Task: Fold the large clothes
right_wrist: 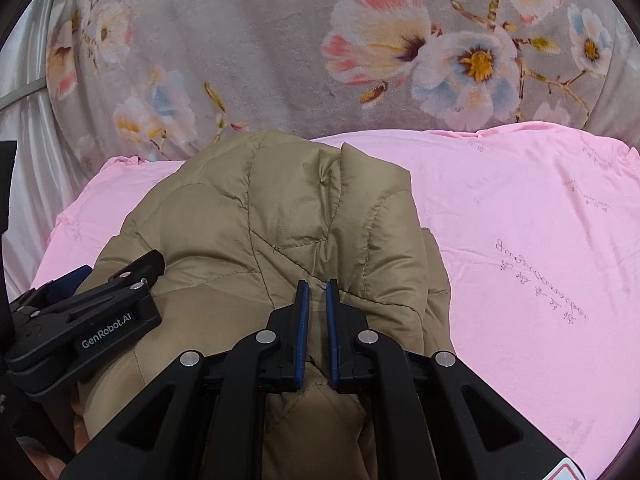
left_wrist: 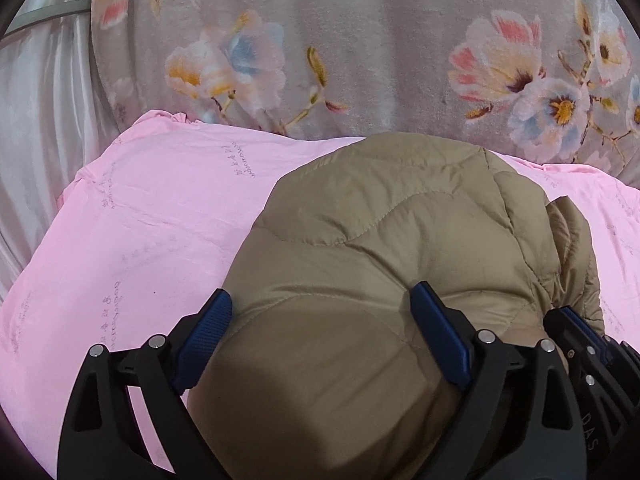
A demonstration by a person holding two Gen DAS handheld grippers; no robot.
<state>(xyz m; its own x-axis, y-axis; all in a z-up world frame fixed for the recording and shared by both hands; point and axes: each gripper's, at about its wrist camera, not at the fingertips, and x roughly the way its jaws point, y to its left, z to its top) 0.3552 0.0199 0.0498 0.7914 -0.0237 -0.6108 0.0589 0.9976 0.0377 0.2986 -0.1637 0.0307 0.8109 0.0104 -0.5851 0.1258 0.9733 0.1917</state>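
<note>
A puffy tan jacket [left_wrist: 384, 248] lies bunched up on a pink sheet [left_wrist: 152, 216]. In the left wrist view the jacket fills the middle and lower right of the frame. In the right wrist view it sits in the middle and lower left [right_wrist: 280, 216]. The jacket has wavy stitched lines all over it, and it is folded over on itself into a thick lump.

The left gripper [left_wrist: 326, 332] has its blue fingers [left_wrist: 210, 328] wide apart. One finger is at the left edge of the jacket, just over the pink sheet. The other finger rests on top of the jacket. The fingers are not pinching anything.

The right gripper [right_wrist: 316, 312] has its blue fingers [right_wrist: 303, 320] close together. A small fold of the jacket is squeezed between them, near the bottom middle of the frame.

The two grippers are near each other. The right one peeks in at the lower right of the left wrist view [left_wrist: 580, 344]. The left one shows at the lower left of the right wrist view [right_wrist: 80, 304], lying over the jacket.

Behind the pink sheet, across the top of both frames, is a soft grey blanket with big flowers [right_wrist: 304, 48]. At the far upper left is a shiny white cloth [left_wrist: 36, 92].
</note>
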